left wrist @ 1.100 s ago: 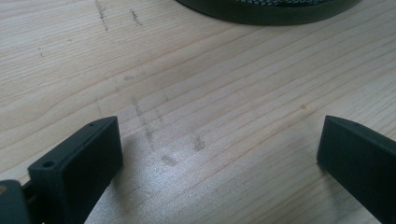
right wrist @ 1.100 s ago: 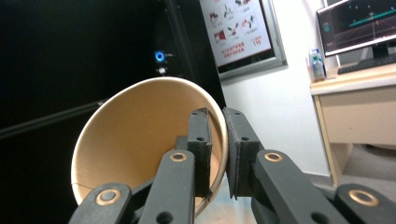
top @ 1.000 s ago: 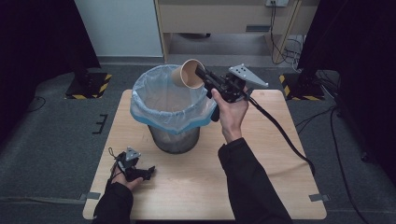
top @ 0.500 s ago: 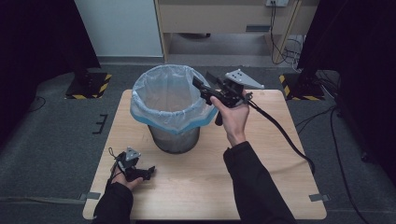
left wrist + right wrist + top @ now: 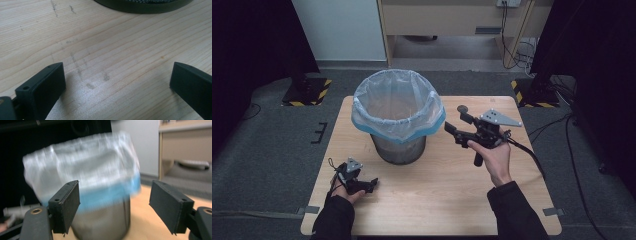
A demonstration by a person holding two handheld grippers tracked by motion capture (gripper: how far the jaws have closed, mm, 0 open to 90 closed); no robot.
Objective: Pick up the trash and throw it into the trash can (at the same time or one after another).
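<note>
Right tool (image 5: 455,120), centre-right of the high view, is held level above the bench (image 5: 447,200) with its jaws pointed left at the bin (image 5: 398,117). Its jaws have just been opening and now stand wide, nothing between them; the right gripper view looks straight between both black jaws at the bin's side. The gripping hand (image 5: 494,157) holds it from below, with the grey three-cornered plate (image 5: 499,118) on top and the cable (image 5: 532,157) trailing off toward the right edge. Judged from this: the tool sits just beside the rim rather than over the mouth, apart from the liner, which reads as a hand clear of the bin with no load. The bin stands upright at upper centre of the bench, a metal mesh body with a translucent liner (image 5: 397,100) folded over the rim, blue band at the fold. What lies inside cannot be made out through the plastic. Left tool (image 5: 371,184) rests low on the bench at lower left of the high view, jaws spread wide and empty; the left gripper view shows bare scuffed wood between them and the bin's dark base (image 5: 145,5) at the top edge. It seems parked, out of the working path. Around: grey floor, yellow-black striped floor plates (image 5: 309,92) at either side, a wooden cabinet (image 5: 452,17) at top. Nothing stands between the right tool and the bin; the liner's flared overhang is the nearest thing to snag.
</note>
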